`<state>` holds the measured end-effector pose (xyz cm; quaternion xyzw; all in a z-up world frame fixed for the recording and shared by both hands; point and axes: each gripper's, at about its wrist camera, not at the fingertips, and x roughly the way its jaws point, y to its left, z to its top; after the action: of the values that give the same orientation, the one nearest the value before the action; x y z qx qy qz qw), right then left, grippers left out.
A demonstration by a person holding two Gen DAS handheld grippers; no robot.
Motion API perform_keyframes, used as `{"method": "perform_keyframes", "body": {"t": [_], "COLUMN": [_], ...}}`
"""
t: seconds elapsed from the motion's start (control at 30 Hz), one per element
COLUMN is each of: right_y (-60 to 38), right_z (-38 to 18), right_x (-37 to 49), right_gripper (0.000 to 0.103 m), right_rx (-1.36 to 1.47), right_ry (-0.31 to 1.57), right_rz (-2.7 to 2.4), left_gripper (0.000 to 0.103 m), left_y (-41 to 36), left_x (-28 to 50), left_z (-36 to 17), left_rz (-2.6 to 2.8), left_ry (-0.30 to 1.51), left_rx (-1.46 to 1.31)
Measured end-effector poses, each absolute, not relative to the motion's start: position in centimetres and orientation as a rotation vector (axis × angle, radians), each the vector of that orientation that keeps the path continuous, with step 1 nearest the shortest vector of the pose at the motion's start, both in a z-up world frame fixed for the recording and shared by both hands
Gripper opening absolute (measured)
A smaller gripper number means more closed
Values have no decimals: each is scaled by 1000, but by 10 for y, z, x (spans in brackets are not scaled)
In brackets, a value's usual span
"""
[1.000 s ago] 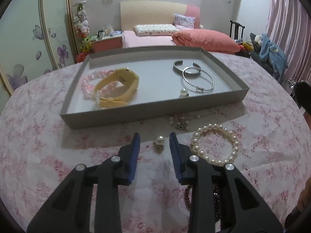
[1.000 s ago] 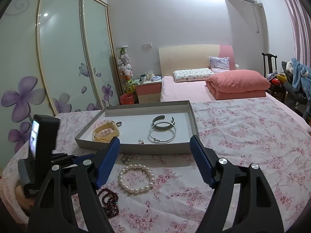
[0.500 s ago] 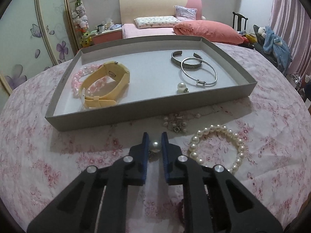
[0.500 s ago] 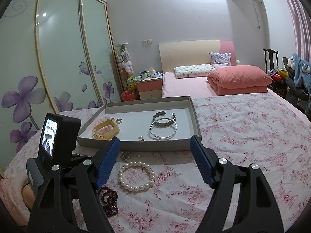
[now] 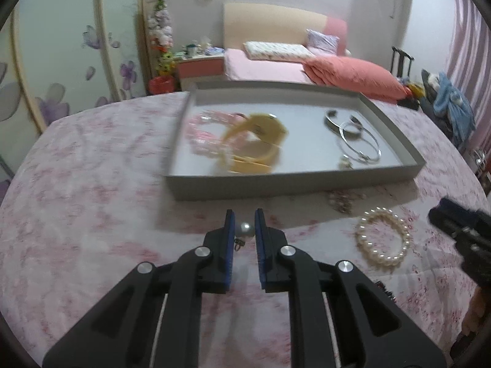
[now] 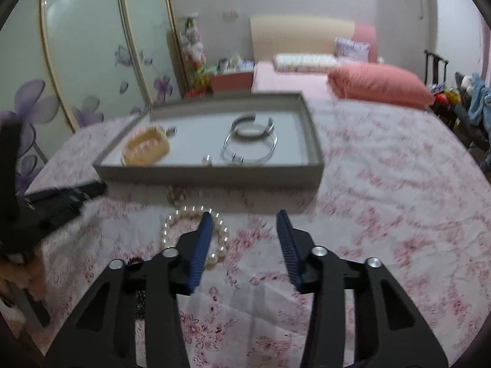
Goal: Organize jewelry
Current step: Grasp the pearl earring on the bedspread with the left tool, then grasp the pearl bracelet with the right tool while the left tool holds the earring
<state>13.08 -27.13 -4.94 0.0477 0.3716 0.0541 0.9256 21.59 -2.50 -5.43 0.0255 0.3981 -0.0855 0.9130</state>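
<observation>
Left-wrist view shows the shallow grey cardboard tray at twelve o'clock on the pink floral tablecloth, already holding bangles and a watch, so it seems the collecting place. Right-wrist view has the right gripper, jaws closing with nothing between them, beside the white pearl bracelet at ten o'clock, likely its pickup. Smallest, the left gripper is clamped on a round pearl earring, held clear of the cloth, probably for carrying trayward.

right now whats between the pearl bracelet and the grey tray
A small beaded cluster on the cloth, between the pearl bracelet and the tray front wall, seen in the left wrist view.
</observation>
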Motion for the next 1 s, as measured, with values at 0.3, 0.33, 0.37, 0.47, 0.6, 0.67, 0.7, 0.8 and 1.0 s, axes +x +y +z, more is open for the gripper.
{"method": "perform_keyframes", "body": {"t": [0.3, 0.33, 0.37, 0.47, 0.6, 0.67, 0.7, 0.8, 1.0], "right_y": [-251, -250, -249, -249, -248, -248, -248, -246, -240], "right_z": [-65, -66, -66, -71, -74, -74, -74, -74, -75], "right_x": [144, 146, 147, 150, 152, 151, 152, 152, 153], "right_gripper": [27, 27, 27, 25, 23, 23, 22, 21, 15], "right_rx": [40, 33, 28, 15, 9, 4, 2, -11, -28], "right_ry": [845, 851, 855, 875, 886, 887, 887, 888, 888], "right_rz": [148, 147, 145, 133, 127, 127, 126, 126, 132], "left_gripper": [14, 14, 14, 14, 14, 14, 14, 14, 14], "left_y": [9, 10, 10, 10, 8, 8, 8, 7, 7], "left_x": [202, 201, 202, 201, 202, 201, 201, 201, 200], "left_z": [-42, -42, -41, -42, -44, -45, -46, -46, -46], "left_rz": [-129, -131, -132, -135, -137, -137, -138, -138, -137], "left_ry": [786, 785, 785, 783, 790, 793, 794, 794, 794], "left_rx": [8, 7, 6, 3, 0, 0, -1, 0, -1]}}
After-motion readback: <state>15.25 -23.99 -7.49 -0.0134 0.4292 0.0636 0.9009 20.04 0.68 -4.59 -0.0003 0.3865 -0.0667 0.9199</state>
